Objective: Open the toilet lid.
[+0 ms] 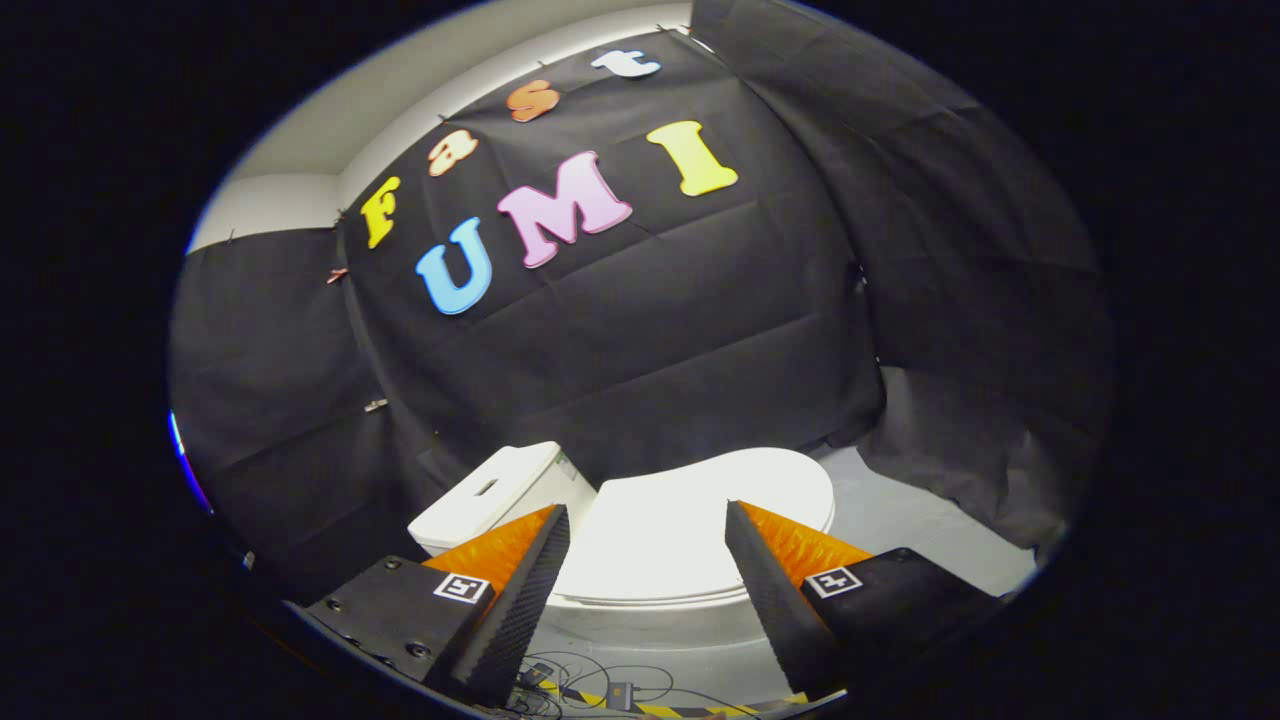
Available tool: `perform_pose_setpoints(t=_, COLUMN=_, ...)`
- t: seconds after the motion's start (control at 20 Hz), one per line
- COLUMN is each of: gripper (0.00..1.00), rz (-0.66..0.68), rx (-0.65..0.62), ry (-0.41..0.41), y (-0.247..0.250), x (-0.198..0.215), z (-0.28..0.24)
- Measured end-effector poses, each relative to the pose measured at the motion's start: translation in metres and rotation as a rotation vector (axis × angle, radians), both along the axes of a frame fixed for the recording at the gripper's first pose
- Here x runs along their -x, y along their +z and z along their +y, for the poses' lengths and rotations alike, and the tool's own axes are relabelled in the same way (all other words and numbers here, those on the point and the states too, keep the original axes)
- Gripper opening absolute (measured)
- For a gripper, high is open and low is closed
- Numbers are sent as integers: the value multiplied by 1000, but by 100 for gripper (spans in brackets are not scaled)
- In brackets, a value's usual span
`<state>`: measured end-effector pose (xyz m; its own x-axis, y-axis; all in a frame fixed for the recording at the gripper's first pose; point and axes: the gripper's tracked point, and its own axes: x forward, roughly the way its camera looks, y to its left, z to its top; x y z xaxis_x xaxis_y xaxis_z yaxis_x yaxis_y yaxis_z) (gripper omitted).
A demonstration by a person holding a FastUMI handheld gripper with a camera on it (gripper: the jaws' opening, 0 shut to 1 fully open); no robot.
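A white toilet stands just beyond my fingers, seen from above and at a tilt. Its lid (690, 520) lies flat and closed over the bowl, and its tank (495, 495) sits past the left finger. My gripper (648, 512) hangs above the lid with its fingers wide apart and nothing between them. The lid shows through the gap between the two fingertips, with no contact visible.
Black cloth walls (640, 330) close in behind the toilet and on both sides. A grey floor (900, 520) lies to the right of the bowl. Loose cables (600, 685) and a yellow-black striped tape run along the floor below my fingers.
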<state>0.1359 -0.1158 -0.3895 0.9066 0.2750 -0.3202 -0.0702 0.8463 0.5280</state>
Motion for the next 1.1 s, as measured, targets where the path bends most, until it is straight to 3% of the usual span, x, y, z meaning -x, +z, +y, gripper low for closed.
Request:
perform_pose_setpoints(t=0.2, gripper=99, rz=117, rx=0, ry=-44, y=-69, x=-22, z=-43)
perform_pose_setpoints(t=0.7, gripper=97, rz=465, rx=-341, ry=-170, y=-229, x=-42, z=-94)
perform_pose_setpoints(t=0.9, gripper=79, rz=515, rx=-399, ry=-181, y=-261, x=-45, z=-93)
perform_pose_setpoints(t=1.0, gripper=62, rz=514, rx=-471, ry=-198, y=-265, x=-48, z=-90)
perform_pose_setpoints(t=1.1, gripper=57, rz=525, rx=-513, ry=-206, y=-272, x=-46, z=-87)
